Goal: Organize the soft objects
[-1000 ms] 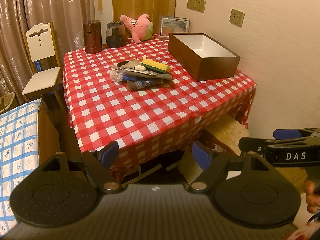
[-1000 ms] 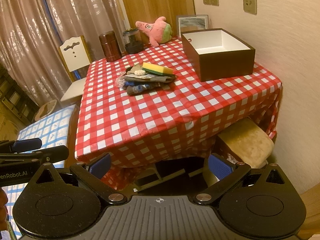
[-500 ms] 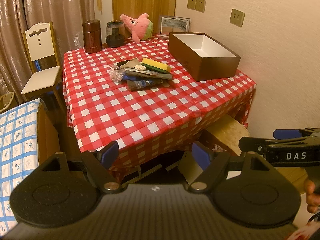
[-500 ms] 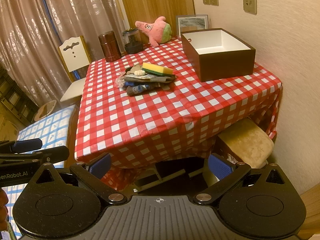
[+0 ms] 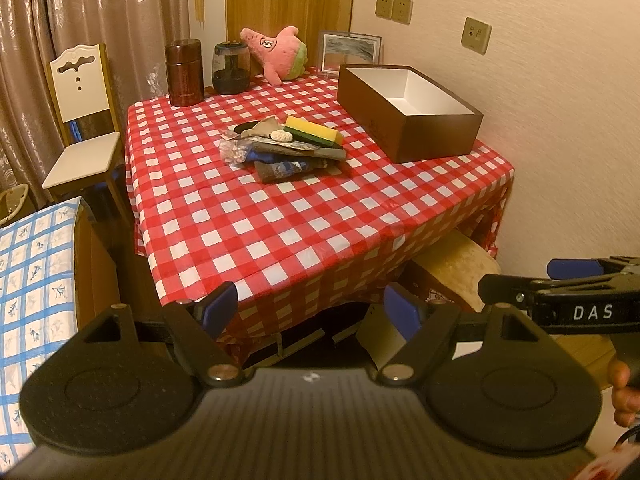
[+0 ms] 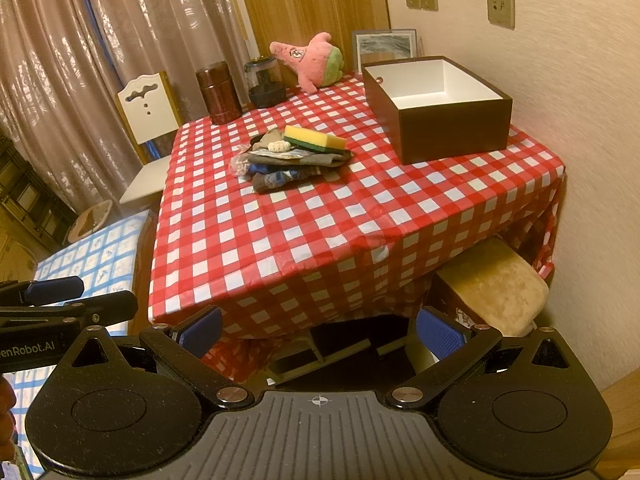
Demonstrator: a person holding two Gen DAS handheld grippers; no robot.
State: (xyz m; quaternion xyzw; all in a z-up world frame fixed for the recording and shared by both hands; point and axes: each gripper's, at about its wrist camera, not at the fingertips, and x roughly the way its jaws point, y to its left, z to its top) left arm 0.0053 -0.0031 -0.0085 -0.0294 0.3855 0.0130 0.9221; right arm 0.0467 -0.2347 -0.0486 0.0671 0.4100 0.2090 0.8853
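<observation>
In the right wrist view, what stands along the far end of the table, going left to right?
Brown canister → dark glass jar → pink plush toy → framed picture, then the open brown box nearer the wall.

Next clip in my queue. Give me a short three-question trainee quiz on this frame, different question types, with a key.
1. True or false: the brown box already holds soft items.
2. Multiple choice: the yellow and green sponge lies A) inside the box, B) on top of the pile of socks and cloths, C) on the white chair.
3. Fill in: both the left gripper and the right gripper are ___ and hold nothing.

Key
1. False: only its white interior shows, with no items visible inside.
2. B.
3. open; both hover short of the table's near edge, fingers spread apart.
</observation>
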